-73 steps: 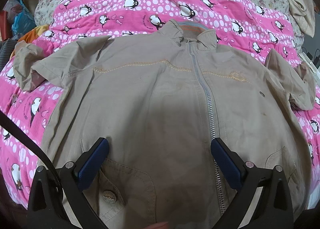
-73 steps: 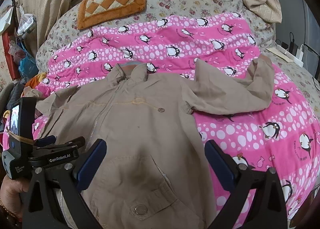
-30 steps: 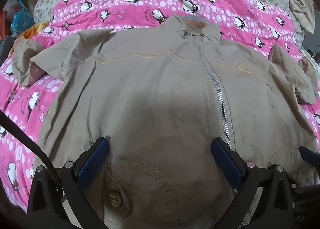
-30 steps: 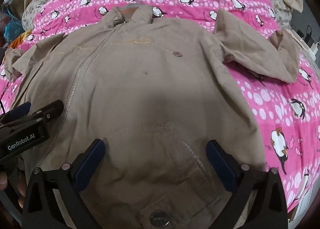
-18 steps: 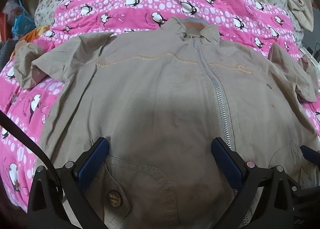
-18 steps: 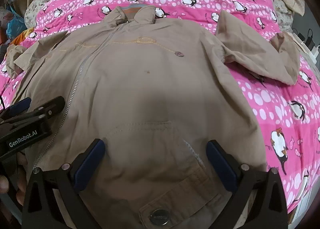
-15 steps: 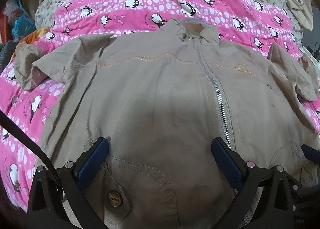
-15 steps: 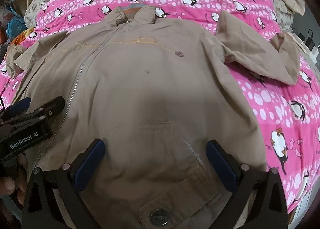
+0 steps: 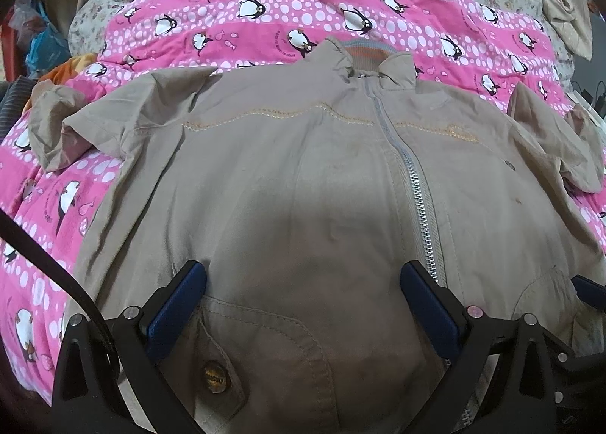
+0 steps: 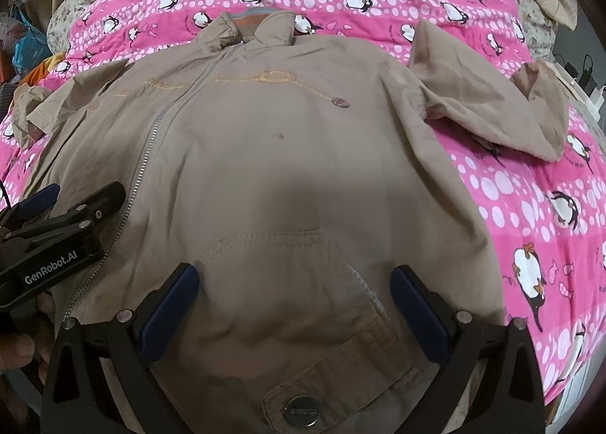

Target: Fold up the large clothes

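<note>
Left gripper (image 9: 303, 293) and right gripper (image 10: 293, 297), each with blue-padded jaws spread wide, hover side by side above the near hem of a tan jacket (image 9: 303, 176), gripping nothing. Jacket lies front up and zipped on a pink penguin-print quilt (image 9: 265, 13), collar (image 9: 369, 58) at the far end. Grey zipper (image 9: 413, 184) runs down the centre; yellow stitching crosses the chest; flapped pockets with metal snaps (image 10: 302, 411) sit near the hem. Left sleeve (image 9: 64, 130) lies crumpled at far left; right sleeve (image 10: 488, 104) spreads outward at right.
</note>
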Action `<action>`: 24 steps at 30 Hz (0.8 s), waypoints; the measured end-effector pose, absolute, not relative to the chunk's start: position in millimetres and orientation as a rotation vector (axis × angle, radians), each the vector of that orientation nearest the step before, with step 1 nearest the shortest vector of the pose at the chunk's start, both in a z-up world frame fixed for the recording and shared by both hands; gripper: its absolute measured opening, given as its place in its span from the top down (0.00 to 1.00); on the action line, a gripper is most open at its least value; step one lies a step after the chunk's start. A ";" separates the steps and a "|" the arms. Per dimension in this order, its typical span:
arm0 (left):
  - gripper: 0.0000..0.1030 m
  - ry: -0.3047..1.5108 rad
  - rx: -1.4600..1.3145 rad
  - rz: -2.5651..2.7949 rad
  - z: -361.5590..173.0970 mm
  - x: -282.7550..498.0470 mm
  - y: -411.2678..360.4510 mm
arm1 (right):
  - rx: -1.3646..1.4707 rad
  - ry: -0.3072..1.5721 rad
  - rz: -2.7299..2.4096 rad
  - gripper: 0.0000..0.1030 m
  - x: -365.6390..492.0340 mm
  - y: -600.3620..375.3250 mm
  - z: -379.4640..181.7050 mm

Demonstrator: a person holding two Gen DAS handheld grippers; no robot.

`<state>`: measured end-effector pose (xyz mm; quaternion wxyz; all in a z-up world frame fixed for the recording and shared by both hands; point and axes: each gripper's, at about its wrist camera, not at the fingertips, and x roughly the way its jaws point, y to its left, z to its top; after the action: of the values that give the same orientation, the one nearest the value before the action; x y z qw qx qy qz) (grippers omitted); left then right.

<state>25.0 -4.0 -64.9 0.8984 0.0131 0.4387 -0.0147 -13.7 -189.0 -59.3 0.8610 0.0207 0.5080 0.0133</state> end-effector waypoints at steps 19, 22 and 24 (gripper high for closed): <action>0.15 0.966 -0.007 -0.069 -55.5 29.2 3.9 | 0.061 1.048 0.038 0.01 -9.0 -193.9 -50.5; 0.15 0.954 -0.034 -0.086 -41.9 25.5 15.7 | 0.130 0.919 0.012 0.01 -14.0 -205.1 -27.6; 0.15 0.894 -0.024 -0.057 -22.3 23.1 32.7 | 0.174 0.848 -0.010 0.00 -19.4 -214.0 -13.8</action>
<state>23.1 32.7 -22.3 0.9012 -0.0115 0.4323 -0.0275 -19.4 -214.0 -13.8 0.9079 0.0841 0.4107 -0.0050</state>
